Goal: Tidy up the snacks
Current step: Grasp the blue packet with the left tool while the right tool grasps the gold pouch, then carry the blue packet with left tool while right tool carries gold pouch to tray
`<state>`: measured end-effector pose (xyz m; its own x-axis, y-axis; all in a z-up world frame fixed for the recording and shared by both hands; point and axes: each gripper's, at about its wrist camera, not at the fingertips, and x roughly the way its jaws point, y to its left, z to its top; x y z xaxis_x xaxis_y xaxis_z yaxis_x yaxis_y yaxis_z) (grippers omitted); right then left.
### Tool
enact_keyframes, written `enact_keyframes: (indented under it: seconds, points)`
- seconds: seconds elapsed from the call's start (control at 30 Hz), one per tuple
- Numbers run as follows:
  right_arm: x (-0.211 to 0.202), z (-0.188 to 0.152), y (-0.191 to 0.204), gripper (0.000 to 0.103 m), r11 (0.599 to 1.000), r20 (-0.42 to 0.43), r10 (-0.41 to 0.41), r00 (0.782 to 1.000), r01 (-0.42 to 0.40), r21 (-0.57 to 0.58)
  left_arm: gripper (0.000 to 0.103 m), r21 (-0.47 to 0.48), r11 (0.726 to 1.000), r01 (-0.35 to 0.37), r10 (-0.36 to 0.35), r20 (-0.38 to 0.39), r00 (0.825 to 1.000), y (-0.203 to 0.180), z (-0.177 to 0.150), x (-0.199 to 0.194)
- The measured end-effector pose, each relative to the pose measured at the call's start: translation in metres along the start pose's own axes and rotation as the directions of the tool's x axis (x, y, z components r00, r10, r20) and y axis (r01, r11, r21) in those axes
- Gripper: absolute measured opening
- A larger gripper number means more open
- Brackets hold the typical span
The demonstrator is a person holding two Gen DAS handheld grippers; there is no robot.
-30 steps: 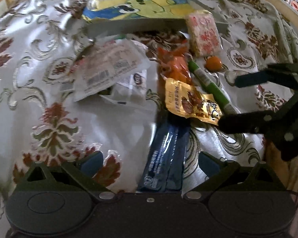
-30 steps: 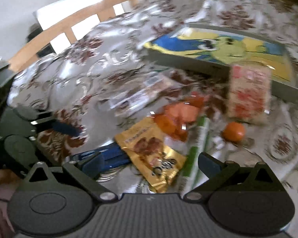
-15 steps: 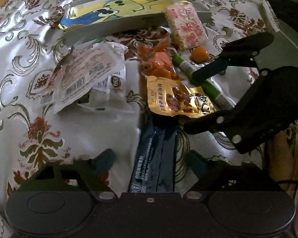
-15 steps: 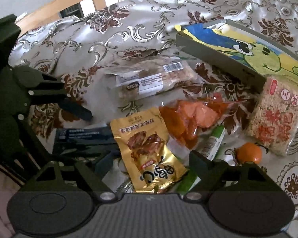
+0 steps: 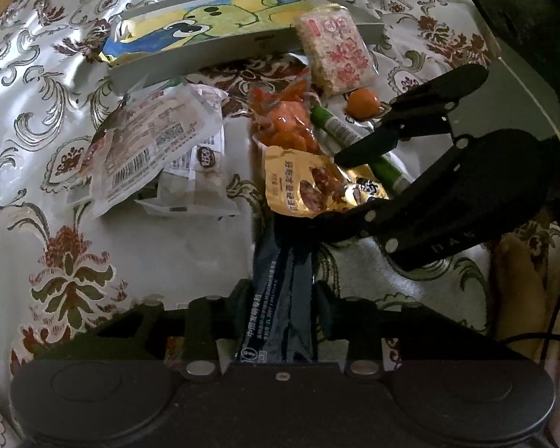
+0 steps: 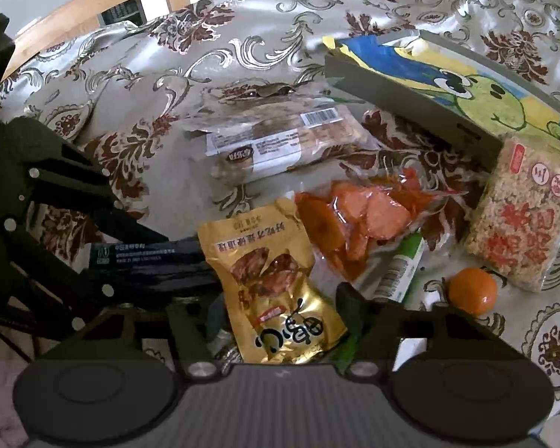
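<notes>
The left gripper (image 5: 282,298) is closing around the long dark-blue foil packet (image 5: 280,291) lying flat on the patterned satin cloth (image 5: 56,224), its pads not plainly pressing yet. The right gripper (image 6: 283,321) is likewise narrowing on the glossy gold snack pouch (image 6: 276,283), probably so both can go into the cartoon-printed grey box (image 6: 429,104) just behind the pile.

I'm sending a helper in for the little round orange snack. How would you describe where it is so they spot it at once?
Find the grey tray with the green cartoon lining. A rice cake pack leans on its near wall, and the orange ball lies on the cloth just in front of that pack, beside the green tube. It is the only round, unwrapped-looking item.
</notes>
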<state>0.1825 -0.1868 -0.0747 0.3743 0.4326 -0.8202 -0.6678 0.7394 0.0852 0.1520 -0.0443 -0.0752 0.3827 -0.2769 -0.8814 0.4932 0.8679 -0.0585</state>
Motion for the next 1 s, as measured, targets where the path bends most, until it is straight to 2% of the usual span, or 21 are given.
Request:
enact_keyframes:
  seconds: [0.2,0.3,0.4,0.5,0.6,0.77,0.9,1.0]
  points:
    - [-0.003,0.002,-0.002,0.051,0.999,0.006,-0.001,1.000,0.001,0.033,0.027,-0.023,1.000,-0.003,0.004,0.034,0.999,0.001,-0.002,-0.008]
    - [-0.008,0.002,-0.003,0.050,0.999,0.027,0.002,1.000,-0.004,0.050,0.025,-0.036,0.999,-0.001,0.003,0.050,0.999,0.001,-0.003,-0.012]
    - [-0.019,0.002,-0.003,0.050,0.998,0.069,0.003,0.998,-0.007,0.064,0.024,-0.046,0.999,0.004,0.000,0.087,0.996,-0.001,-0.005,-0.021]
    - [-0.038,0.002,-0.004,0.050,0.996,0.146,0.006,0.989,-0.020,0.092,0.024,-0.034,0.999,-0.006,0.011,0.150,0.989,-0.009,-0.010,-0.034]
    - [-0.056,0.003,-0.010,0.050,0.991,0.229,-0.023,0.973,-0.009,0.137,0.023,-0.039,0.999,0.005,0.003,0.205,0.979,-0.012,-0.013,-0.043]
    - [-0.079,0.001,-0.031,0.050,0.966,0.368,-0.105,0.924,0.007,0.257,0.023,-0.057,0.998,-0.009,0.025,0.286,0.958,-0.014,-0.014,-0.054]
    - [-0.089,0.000,-0.043,0.050,0.947,0.413,-0.182,0.892,0.047,0.318,0.023,-0.097,0.995,-0.035,0.067,0.347,0.936,-0.010,-0.014,-0.061]
    - [-0.092,-0.001,-0.050,0.050,0.934,0.430,-0.230,0.873,0.074,0.349,0.023,-0.140,0.990,-0.021,0.076,0.404,0.912,-0.004,-0.009,-0.067]
